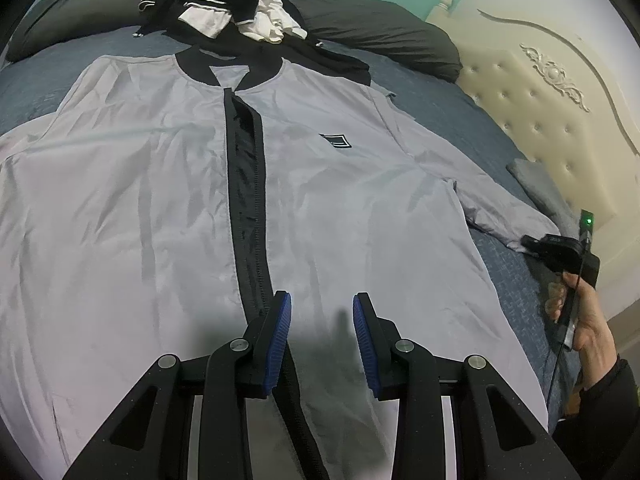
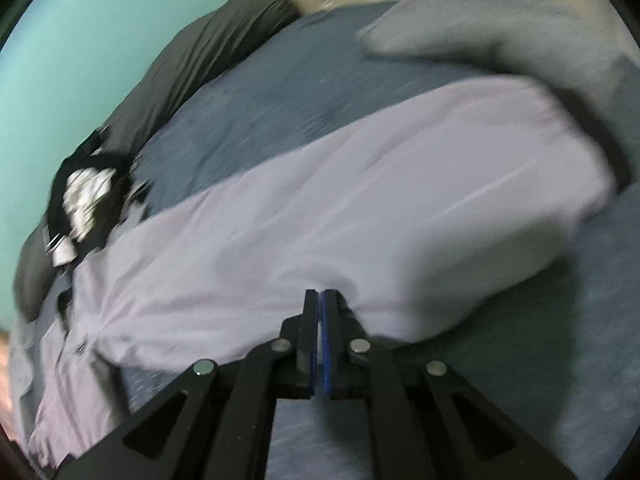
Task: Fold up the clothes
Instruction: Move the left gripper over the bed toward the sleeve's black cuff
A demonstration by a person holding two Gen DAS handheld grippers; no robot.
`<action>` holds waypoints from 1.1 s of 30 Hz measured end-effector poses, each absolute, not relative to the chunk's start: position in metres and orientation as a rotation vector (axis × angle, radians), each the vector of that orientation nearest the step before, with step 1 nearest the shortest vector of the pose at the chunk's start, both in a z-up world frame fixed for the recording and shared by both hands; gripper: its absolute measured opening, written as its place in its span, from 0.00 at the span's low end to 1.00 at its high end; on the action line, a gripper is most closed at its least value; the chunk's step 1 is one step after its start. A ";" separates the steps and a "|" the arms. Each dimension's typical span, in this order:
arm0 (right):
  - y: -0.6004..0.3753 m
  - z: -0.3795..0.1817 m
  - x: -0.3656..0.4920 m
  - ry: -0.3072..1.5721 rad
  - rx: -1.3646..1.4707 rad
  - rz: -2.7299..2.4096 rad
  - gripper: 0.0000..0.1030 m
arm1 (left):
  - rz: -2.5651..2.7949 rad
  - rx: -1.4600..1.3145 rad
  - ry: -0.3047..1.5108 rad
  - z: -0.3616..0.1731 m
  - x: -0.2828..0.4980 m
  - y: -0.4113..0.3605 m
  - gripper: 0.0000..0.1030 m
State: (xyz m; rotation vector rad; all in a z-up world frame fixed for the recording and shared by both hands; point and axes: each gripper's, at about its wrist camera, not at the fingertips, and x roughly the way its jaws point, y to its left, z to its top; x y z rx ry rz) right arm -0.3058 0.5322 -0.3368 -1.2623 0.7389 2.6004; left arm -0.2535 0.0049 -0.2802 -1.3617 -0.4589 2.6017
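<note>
We see a pale lilac jacket [image 1: 160, 208] spread flat, front up, on a blue bedspread [image 1: 448, 108], its black collar [image 1: 224, 68] toward the far end and a black zipper band [image 1: 248, 184] running down its middle. Our left gripper [image 1: 321, 308] hovers over the lower front of the jacket, just right of the zipper band, with its blue pads [image 1: 280, 340] well apart and nothing between them. A small dark logo patch [image 1: 335, 141] sits on the jacket's chest. Beyond the collar lies a heap of black and white clothes [image 1: 228, 4], resting against a dark grey pillow [image 1: 380, 36]. A cream tufted headboard [image 1: 552, 120] stands at the right of the bed. In the left wrist view a hand [image 1: 588, 316] grips the handle of our right gripper [image 2: 320, 296] beside the jacket's sleeve [image 2: 380, 208]. The right wrist view is blurred; there the fingers are pressed together, with only a thin sliver between the pads, and their tips meet the near edge of the sleeve. We take them to be pinching that edge, though the blur keeps us from seeing the cloth between the pads clearly. The sleeve stretches away over the bedspread to a dark cuff [image 2: 612, 148], near a grey pillow [image 2: 500, 28].
</note>
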 end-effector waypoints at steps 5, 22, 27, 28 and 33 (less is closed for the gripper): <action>0.548 -0.336 -0.297 0.801 -1.212 2.613 0.02 | 2.597 -1.362 -0.453 -0.280 -0.253 0.011 0.34; 0.545 -0.310 -0.283 0.698 -1.132 2.631 0.02 | 2.609 -1.359 -0.459 -0.274 -0.248 0.014 0.34; 0.486 -0.303 -0.294 0.795 -1.226 2.755 0.02 | 2.634 -1.357 -0.515 -0.255 -0.234 -0.008 0.34; 0.470 -0.300 -0.297 0.824 -1.247 2.789 0.02 | 2.644 -1.367 -0.533 -0.251 -0.229 -0.017 0.34; 0.401 -0.290 -0.297 0.839 -1.357 2.922 0.02 | 2.729 -1.440 -0.631 -0.238 -0.197 -0.081 0.36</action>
